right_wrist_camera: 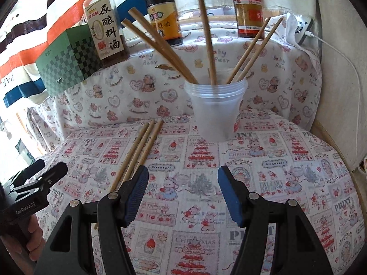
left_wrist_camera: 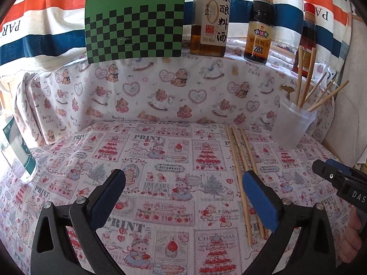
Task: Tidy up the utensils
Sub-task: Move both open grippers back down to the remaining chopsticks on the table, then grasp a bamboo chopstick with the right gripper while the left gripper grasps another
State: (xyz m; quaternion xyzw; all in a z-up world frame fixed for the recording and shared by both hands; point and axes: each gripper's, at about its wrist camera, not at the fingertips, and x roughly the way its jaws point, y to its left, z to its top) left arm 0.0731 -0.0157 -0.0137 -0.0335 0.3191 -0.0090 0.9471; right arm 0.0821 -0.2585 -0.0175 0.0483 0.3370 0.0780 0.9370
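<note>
Both jaws apart and empty, so we drop the right hand-held gripper (right_wrist_camera: 183,192) onto one loose chopstick (right_wrist_camera: 146,146) mid-shaft, then lift it into the cup (right_wrist_camera: 215,112); left hand-held gripper (left_wrist_camera: 183,197) idles.

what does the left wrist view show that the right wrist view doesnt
Only the left wrist view: a clear bottle with a green label at the table's left edge, and the open left gripper up close.
Only the right wrist view: a white cable at far right, and the open right gripper up close.
Both: three loose chopsticks on the cloth and the plastic cup holding more.
</note>
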